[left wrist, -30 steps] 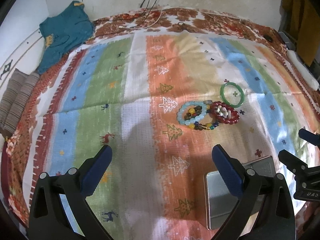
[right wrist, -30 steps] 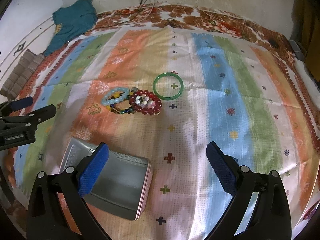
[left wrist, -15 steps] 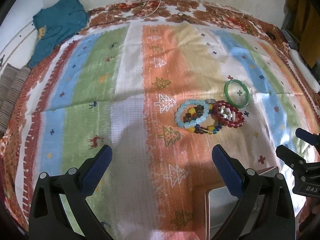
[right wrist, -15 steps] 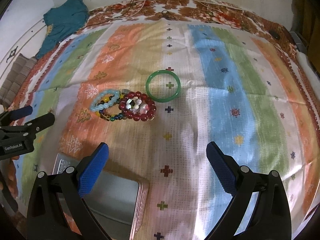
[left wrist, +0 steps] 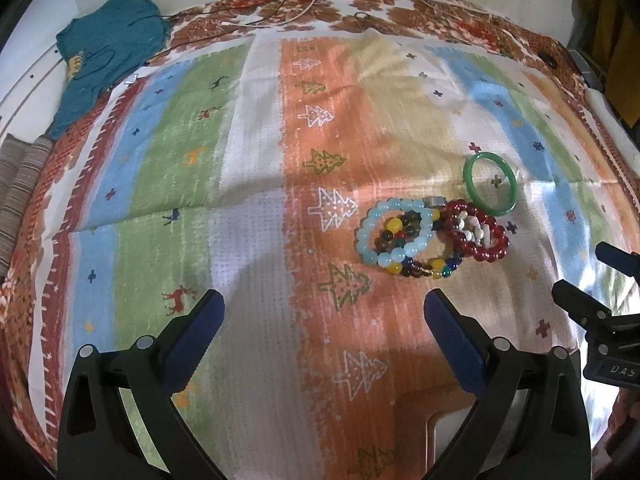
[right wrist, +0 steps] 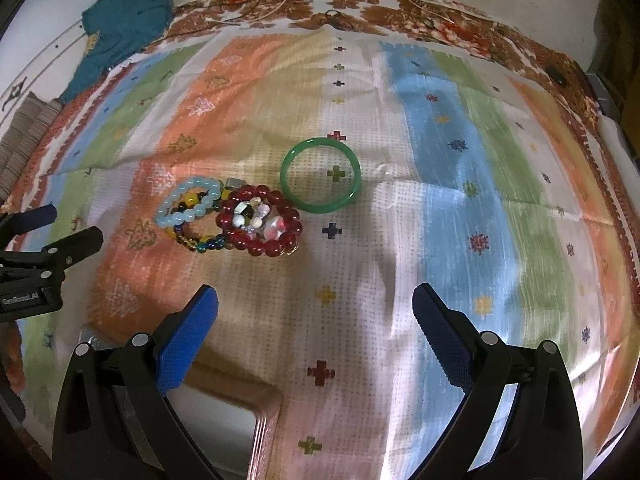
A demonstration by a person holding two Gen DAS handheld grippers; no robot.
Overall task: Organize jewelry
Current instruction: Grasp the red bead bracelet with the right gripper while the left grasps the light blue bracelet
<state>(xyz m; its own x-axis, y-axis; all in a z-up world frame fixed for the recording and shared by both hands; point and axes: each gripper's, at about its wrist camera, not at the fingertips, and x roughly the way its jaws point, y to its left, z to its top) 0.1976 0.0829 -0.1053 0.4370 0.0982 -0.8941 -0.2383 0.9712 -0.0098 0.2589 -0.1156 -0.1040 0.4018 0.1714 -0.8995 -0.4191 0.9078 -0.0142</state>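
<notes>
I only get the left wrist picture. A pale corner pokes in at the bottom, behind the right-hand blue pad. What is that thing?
Observer: The right wrist view shows more of it. It is a shallow silver tin with a pinkish rim, lying on the striped cloth.
Operator: Any jewelry in it?
Observer: None in the part that shows. The right tongs hide the rest of it.
Operator: Are those tongs holding something?
Observer: No. Their jaws stand wide apart with nothing between them, and the smooth green bangle lies ahead of them.
</notes>
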